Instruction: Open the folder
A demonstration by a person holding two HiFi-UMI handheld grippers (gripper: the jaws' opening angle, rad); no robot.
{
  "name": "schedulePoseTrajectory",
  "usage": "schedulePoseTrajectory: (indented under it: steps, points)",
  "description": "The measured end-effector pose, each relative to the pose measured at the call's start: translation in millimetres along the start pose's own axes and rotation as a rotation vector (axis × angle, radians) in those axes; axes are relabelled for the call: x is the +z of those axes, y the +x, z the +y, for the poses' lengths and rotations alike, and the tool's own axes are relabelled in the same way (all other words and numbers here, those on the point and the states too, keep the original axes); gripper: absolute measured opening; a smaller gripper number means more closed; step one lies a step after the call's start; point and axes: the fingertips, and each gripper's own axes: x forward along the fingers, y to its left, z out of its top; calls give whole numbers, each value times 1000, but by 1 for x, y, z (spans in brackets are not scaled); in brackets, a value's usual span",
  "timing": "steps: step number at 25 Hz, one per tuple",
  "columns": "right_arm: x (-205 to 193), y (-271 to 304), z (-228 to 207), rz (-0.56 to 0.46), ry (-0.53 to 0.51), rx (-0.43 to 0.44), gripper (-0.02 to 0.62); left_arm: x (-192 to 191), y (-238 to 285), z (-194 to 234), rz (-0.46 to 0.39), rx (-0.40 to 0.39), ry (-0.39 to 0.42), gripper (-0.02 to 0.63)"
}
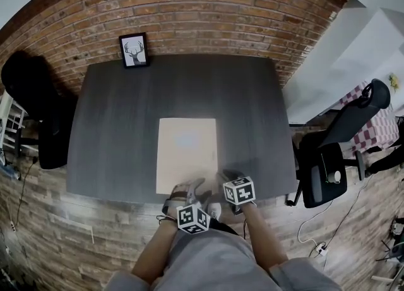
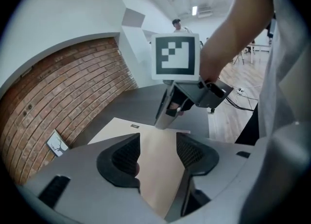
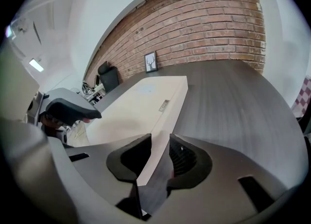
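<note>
A flat beige folder (image 1: 187, 151) lies shut on the dark grey table (image 1: 113, 125), close to its front edge. My left gripper (image 1: 191, 190) hovers over the folder's near edge with its jaws wide open. In the left gripper view only the folder's cover (image 2: 156, 169) shows between the pads, untouched. My right gripper (image 1: 226, 176) is at the folder's near right corner. In the right gripper view its jaws (image 3: 159, 157) straddle the folder's right edge (image 3: 160, 121) with a gap showing. The right gripper's tip (image 2: 167, 118) rests at that edge in the left gripper view.
A framed deer picture (image 1: 134, 50) leans against the brick wall at the table's back left. One black office chair (image 1: 334, 157) stands to the right of the table, another (image 1: 31, 94) to the left. Cables lie on the floor at the right.
</note>
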Motion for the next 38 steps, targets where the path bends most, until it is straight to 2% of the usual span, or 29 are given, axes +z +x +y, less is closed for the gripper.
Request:
schedulePoseTrajectory:
  steps: [8,14,18,21,28,38]
  points:
    - [0,0,0,9,-13,2,94,-2,12,-27,19,-104,51,222]
    - [-1,0,1,12,-7,6,94,-9,17,-41,63,-174,66,183]
    - [0,0,1,11,-8,8,94,-15,24,-49,111,-174,178,181]
    - [0,0,1,10,-9,8,94,-19,30,-54,146,-146,256,160]
    - [-1,0,0,13,-13,6,94,-23,34,-54,166,-116,252,137]
    - [0,-1,0,11,-28,4,94,-6,18,-47,117,-101,207,86]
